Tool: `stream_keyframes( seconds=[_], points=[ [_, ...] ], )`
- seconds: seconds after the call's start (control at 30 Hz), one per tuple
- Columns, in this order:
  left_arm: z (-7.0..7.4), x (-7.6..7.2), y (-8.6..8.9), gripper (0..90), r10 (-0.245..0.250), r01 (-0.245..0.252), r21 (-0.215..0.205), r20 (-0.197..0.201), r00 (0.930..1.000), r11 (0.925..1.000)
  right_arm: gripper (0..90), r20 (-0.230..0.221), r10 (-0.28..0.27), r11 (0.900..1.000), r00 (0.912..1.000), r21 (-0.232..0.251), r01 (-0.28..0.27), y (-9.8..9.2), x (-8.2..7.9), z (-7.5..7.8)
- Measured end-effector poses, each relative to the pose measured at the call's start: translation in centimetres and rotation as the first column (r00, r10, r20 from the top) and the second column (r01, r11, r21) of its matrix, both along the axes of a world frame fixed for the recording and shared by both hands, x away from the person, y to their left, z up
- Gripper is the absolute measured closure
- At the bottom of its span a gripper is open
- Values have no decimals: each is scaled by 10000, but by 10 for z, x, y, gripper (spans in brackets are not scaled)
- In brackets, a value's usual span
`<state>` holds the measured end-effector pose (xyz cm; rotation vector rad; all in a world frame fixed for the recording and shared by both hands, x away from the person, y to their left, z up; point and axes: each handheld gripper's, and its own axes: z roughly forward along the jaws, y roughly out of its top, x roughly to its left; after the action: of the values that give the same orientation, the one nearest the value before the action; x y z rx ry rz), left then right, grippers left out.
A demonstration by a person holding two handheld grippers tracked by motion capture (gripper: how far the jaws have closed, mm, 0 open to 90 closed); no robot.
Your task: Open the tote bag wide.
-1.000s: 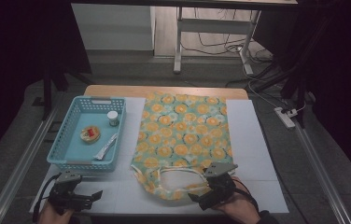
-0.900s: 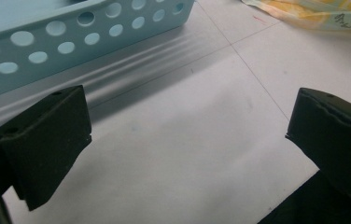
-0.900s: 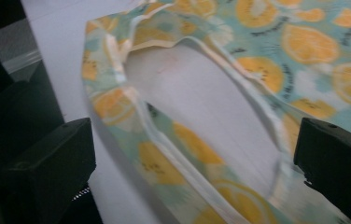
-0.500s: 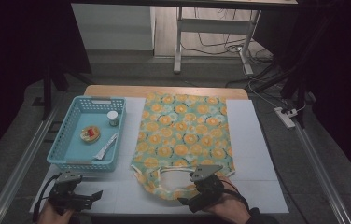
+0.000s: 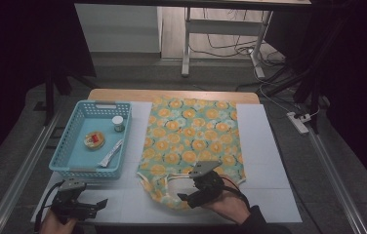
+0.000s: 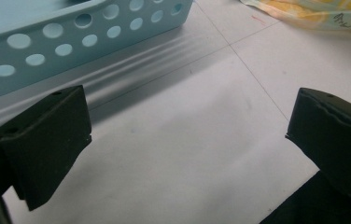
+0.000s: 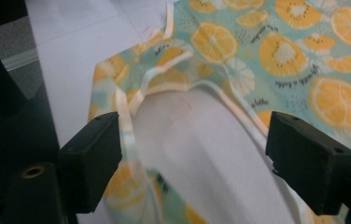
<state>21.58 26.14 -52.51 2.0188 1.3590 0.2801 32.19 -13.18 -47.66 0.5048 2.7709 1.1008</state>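
At the table's near edge, the left gripper [image 5: 81, 207] rests on the white surface, jaws spread with nothing between them. The right gripper [image 5: 197, 191] hovers over the near end of the orange-print garment [image 5: 193, 141] — its jaws have just been closing, still apart, straddling the cream-trimmed opening [image 7: 187, 116] without pressing it. Farther back on the left sits a blue basket [image 5: 76, 141] — small items inside.
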Motion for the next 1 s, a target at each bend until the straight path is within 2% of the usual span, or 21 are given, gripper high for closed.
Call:
stream_keyframes(
  seconds=[0.07, 0.1, 0.13, 0.23, 0.47, 0.6, 0.7, 0.77, 0.8, 0.83, 0.87, 0.9, 1.0],
  points=[
    [0, 0, 0, 0, -7, 7, 5, 5, 10000, 10000, 307, 4, 194, 9998, 9998, -28, -194, 12, 4, 1],
    [0, 0, 0, 0, -10, 10, 1, 9, 10000, 10000, 307, 4, 194, 9998, 9998, -28, -194, 12, 4, 1],
    [0, 0, 0, 0, -13, 13, -2, 12, 10000, 10000, 364, -40, 351, 9992, 9994, -174, -351, 20, 6, -1],
    [0, 0, 0, 0, -30, 30, -7, 21, 10000, 10000, 417, -166, 536, 9977, 9984, -399, -542, 31, 8, -6],
    [0, 0, 0, 0, -71, 71, 5, 25, 10000, 10000, 412, -512, 786, 9942, 9956, -697, -821, 40, 7, -21],
    [0, 0, -1, 0, -100, 100, 24, 14, 9999, 9999, 399, -817, 1146, 9889, 9900, -858, -1215, 47, 0, -34],
    [0, 0, -1, 0, -115, 115, 35, 16, 9999, 9999, 413, -869, 1315, 9859, 9875, -924, -1395, 49, -4, -38],
    [0, 0, -1, 0, -123, 123, 46, 16, 9999, 9999, 486, -1033, 1682, 9804, 9803, -859, -1772, 53, -7, -41],
    [0, 0, -1, 0, -129, 129, 57, 11, 9999, 9999, 486, -1033, 1682, 9804, 9803, -859, -1772, 53, -7, -41],
    [0, 1, -1, 0, -135, 135, 70, 6, 9999, 9999, 562, -1130, 1990, 9741, 9735, -860, -2091, 55, -8, -42],
    [0, 1, -1, 0, -136, 136, 74, 3, 9999, 9999, 562, -1130, 1990, 9741, 9735, -860, -2091, 55, -8, -42],
    [0, 1, -1, 0, -137, 137, 83, 2, 9999, 9999, 648, -1168, 2155, 9711, 9695, -785, -2254, 57, -8, -42],
    [0, 1, -2, 0, -132, 132, 93, -4, 9999, 9999, 826, -1339, 2246, 9708, 9652, -554, -2336, 58, -6, -41]
  ],
)
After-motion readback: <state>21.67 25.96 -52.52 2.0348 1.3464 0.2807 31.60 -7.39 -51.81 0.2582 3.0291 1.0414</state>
